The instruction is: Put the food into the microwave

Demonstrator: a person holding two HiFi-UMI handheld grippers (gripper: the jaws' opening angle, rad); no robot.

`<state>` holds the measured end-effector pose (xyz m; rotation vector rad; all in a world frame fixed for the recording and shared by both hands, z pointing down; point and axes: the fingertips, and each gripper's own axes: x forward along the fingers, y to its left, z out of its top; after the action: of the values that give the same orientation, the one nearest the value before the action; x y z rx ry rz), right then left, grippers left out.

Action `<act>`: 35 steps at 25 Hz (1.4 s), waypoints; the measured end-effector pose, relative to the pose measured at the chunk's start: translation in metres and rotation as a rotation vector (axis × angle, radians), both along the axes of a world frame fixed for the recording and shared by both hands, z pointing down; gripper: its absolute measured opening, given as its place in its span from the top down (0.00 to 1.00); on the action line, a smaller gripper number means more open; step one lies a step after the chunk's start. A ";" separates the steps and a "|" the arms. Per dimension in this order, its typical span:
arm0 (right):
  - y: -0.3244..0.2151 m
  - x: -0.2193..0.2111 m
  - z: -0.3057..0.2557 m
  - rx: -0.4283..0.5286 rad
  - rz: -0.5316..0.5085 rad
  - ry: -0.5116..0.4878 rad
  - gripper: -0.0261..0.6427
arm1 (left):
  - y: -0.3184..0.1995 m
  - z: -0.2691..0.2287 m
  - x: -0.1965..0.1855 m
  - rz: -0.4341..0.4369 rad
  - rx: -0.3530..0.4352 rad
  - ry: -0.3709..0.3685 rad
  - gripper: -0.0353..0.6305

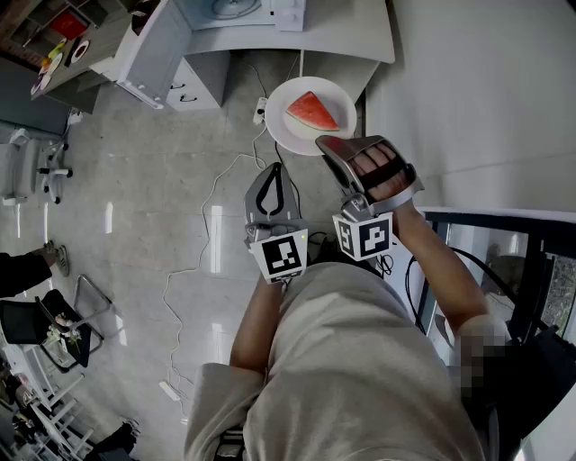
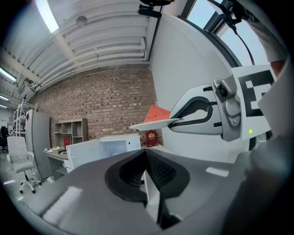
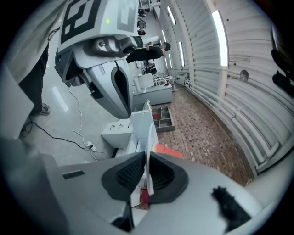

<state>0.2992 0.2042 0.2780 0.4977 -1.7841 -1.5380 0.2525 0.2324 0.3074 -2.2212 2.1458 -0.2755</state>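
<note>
**Head view.** I read the right tool (image 1: 335,144) as clamped on the near rim of the white plate (image 1: 281,131). The watermelon slice (image 1: 312,112) lies on the plate, which hangs in the air above the floor. The left tool (image 1: 273,171) sits just beside it, lower in the picture, with its jaws together and nothing in them. The microwave (image 1: 243,11) stands on the bench (image 1: 351,36) ahead, well apart from the plate. Its door appears to be swung open, though I cannot confirm this. A cable (image 1: 211,194) trails across the floor between me and the bench.

**Left gripper view.** The pads meet with nothing between them. The plate shows edge-on and close to level, with the slice on top. The microwave is in the distance.

**Right gripper view.** The plate rim (image 3: 148,137) runs straight down between the two pads, which press on it. The slice (image 3: 169,150) shows beyond them.

**Hazards, as I judge them:**
- The grip is on one edge only. The load hangs out from the pads, so the plate may pivot or slip.
- The slice lies loose. Any tilt or abrupt stop could slide it off.
- The far rim may strike the microwave frame or door if I enter off-centre.
- The floor cable could catch a foot on the approach.
- The left tool is close enough to bump the plate.
</note>
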 end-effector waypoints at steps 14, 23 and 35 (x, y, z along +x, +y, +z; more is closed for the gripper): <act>0.017 -0.020 -0.002 0.010 -0.023 0.004 0.92 | 0.016 0.001 -0.017 -0.019 -0.003 0.028 0.94; 0.013 -0.046 -0.001 0.001 -0.003 0.006 0.92 | 0.013 0.004 -0.045 -0.017 -0.015 0.050 0.94; 0.015 -0.094 0.002 0.014 0.068 0.021 0.92 | 0.016 0.008 -0.095 0.082 -0.011 0.045 0.94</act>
<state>0.2051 0.2193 0.2796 0.5414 -1.7241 -1.5050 0.1576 0.2484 0.3155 -2.3364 2.0734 -0.2367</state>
